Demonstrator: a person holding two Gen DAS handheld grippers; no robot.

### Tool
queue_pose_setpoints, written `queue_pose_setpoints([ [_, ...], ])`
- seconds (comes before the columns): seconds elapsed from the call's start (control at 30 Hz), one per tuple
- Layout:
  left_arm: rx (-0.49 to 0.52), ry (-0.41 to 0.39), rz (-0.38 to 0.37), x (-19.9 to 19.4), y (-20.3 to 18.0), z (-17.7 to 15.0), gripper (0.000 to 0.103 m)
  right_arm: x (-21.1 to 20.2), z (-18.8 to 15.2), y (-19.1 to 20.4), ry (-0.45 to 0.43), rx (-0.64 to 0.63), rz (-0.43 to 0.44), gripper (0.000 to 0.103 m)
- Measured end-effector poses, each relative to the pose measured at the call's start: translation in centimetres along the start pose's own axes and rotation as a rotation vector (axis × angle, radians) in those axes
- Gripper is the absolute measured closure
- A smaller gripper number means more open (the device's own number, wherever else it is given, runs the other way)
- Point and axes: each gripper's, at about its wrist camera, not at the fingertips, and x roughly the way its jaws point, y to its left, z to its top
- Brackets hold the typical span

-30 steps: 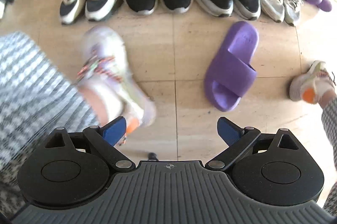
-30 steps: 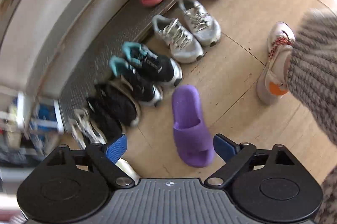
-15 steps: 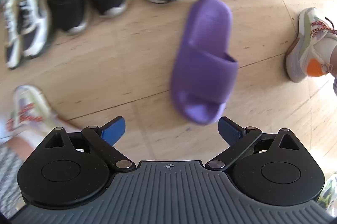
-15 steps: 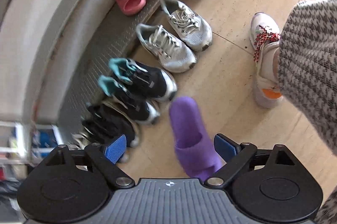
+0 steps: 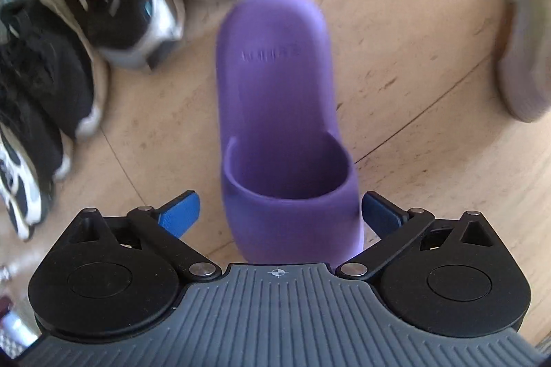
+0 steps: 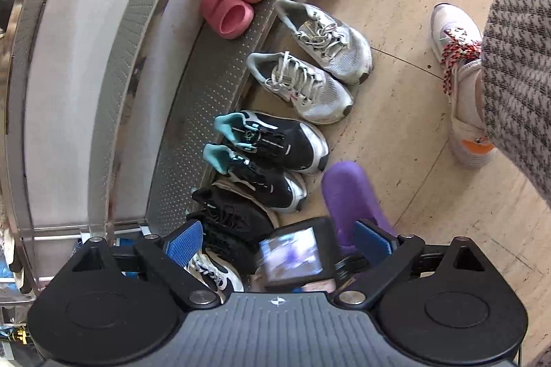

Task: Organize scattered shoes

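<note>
Done: sneaker pairs (image 6: 303, 88) lined along the rack (image 6: 179, 112).
Left: purple slide (image 5: 279, 112) between the left tongs (image 5: 280, 212), just widened, gripping nothing.
Right tongs (image 6: 279, 241): spread, empty.

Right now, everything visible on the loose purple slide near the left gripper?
The purple slide is a one-piece, matte, foam-looking sandal with a wide strap band and faint embossed lettering on the footbed. It lies sole-down on the tan tile floor, apart from the sneaker row. The left gripper straddles its strap end, jaws open and just widened; whether the pads touch it is unclear.
</note>
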Motion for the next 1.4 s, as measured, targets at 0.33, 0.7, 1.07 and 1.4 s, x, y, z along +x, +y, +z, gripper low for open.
queue_pose_setpoints([
  [0.33, -0.255, 0.017, -0.103, 2.0, 6.0, -6.7, 0.01, 1.3, -0.8, 0.9, 0.054, -0.038, -0.03, 0.007],
  [0.7, -0.59, 0.035, -0.09, 2.3, 16.2, -12.2, 0.007, 3.0, -2.6, 2.1, 0.086, -0.124, -0.074, 0.007],
  [1.07, -0.498, 0.096, -0.115, -7.9, 20.4, -14.7, 0.003, 4.2, -3.7, 3.2, 0.091, -0.242, -0.139, 0.006],
  [1.4, -0.481, 0.014, -0.279, -10.1, 16.9, -14.4, 0.003, 5.8, -2.6, 3.8, 0.025, -0.346, -0.3, 0.008],
])
